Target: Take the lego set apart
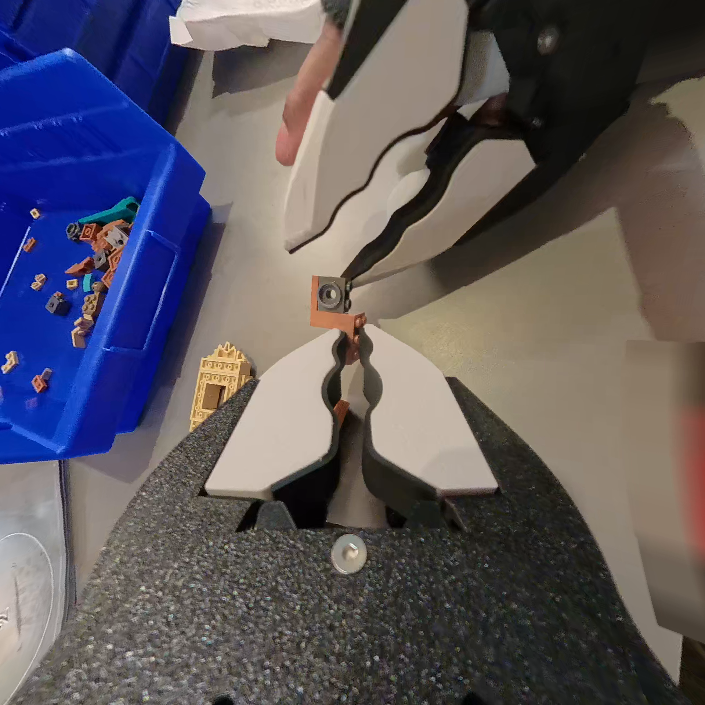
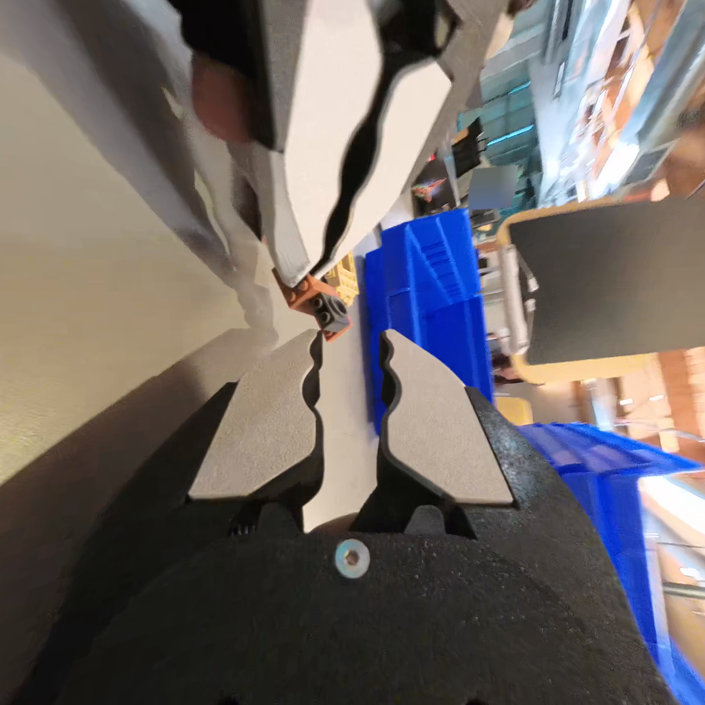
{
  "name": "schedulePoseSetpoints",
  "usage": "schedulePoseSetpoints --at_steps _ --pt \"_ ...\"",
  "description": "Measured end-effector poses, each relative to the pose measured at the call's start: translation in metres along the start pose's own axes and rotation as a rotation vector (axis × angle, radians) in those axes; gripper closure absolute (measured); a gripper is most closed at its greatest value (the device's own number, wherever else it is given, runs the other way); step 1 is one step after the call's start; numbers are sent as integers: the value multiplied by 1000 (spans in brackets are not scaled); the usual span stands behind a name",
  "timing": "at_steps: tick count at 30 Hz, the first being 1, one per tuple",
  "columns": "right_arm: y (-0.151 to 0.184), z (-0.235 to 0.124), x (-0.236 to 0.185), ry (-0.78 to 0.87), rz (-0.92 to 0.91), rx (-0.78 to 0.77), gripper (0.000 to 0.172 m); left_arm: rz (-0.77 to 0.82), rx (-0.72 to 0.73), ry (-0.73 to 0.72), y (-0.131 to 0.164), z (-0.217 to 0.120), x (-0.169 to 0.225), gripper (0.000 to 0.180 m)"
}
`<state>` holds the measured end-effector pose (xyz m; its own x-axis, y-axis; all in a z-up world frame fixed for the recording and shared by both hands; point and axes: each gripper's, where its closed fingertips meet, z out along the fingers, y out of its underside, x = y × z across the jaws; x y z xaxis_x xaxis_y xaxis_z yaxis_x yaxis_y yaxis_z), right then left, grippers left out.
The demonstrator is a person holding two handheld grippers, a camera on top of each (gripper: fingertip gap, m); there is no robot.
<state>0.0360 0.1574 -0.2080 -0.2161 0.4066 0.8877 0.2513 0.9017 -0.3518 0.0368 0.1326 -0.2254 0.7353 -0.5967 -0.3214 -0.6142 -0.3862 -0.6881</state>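
My left gripper (image 1: 353, 343) is shut on a reddish-brown L-shaped brick piece (image 1: 331, 321) and holds it above the table. A dark grey brick with a round hole (image 1: 330, 293) sits in the corner of that piece. My right gripper (image 2: 351, 335) is open with nothing between its pads. In the left wrist view the right gripper (image 1: 319, 264) comes in from above, and one fingertip (image 1: 353, 277) is at the grey brick's studded side while the other stands apart. The right wrist view shows the left gripper (image 2: 305, 280) pinching the brown piece (image 2: 301, 295), with the grey brick (image 2: 332, 311) just off my own left fingertip.
A blue bin (image 1: 160, 297) with several small loose bricks stands at the left. A tan brick building front (image 1: 219, 381) lies on the table beside it. White paper (image 1: 248, 23) lies at the far edge. A person's finger (image 1: 301, 107) rests on the right gripper. The tips of both grippers are at nearly the same place.
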Motion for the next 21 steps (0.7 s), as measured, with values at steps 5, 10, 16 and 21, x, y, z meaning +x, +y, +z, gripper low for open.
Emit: schedulePoseSetpoints --at_steps 5,10,16,21 --pt "-10 2 -1 83 -215 -6 144 -25 -14 17 1 -1 -1 175" --pt "-10 6 -3 116 -329 -33 158 -45 -11 16 -1 -2 -2 175" --pt "-8 9 -6 112 -345 -41 159 -50 -6 31 0 -2 -1 174" --pt "-10 7 0 136 -327 -32 160 -39 24 -4 -4 -7 -6 165"
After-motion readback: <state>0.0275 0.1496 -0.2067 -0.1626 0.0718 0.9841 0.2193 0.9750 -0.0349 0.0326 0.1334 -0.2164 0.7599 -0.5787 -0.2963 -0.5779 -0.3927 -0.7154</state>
